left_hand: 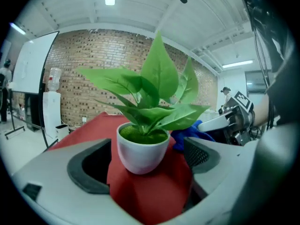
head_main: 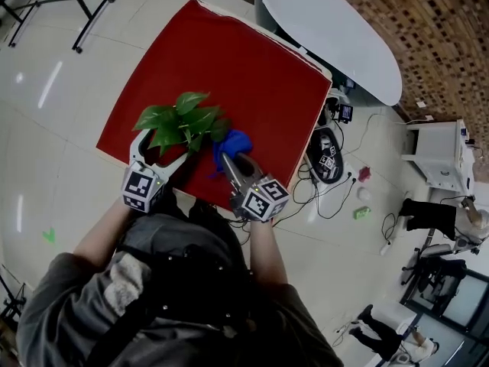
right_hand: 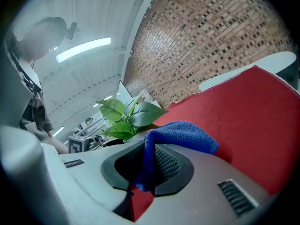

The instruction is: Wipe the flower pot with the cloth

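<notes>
A small white flower pot [left_hand: 142, 149] with a green leafy plant [head_main: 182, 119] stands on the red tabletop [head_main: 252, 75] near its front edge. In the head view the leaves hide the pot. My left gripper [head_main: 163, 148] is open, and the pot sits between its two jaws [left_hand: 145, 172] with a gap on each side. My right gripper [head_main: 230, 161] is shut on a blue cloth [right_hand: 180, 132], which is pinched between its jaws [right_hand: 150, 165]. The cloth [head_main: 233, 142] bunches just right of the plant, close to the pot's right side [left_hand: 187, 132].
A white oval table [head_main: 328, 29] stands beyond the red one. Cables and a black device [head_main: 327, 155] lie on the floor at the right. A brick wall and a whiteboard [left_hand: 33, 60] are far off. The red top stretches bare behind the plant.
</notes>
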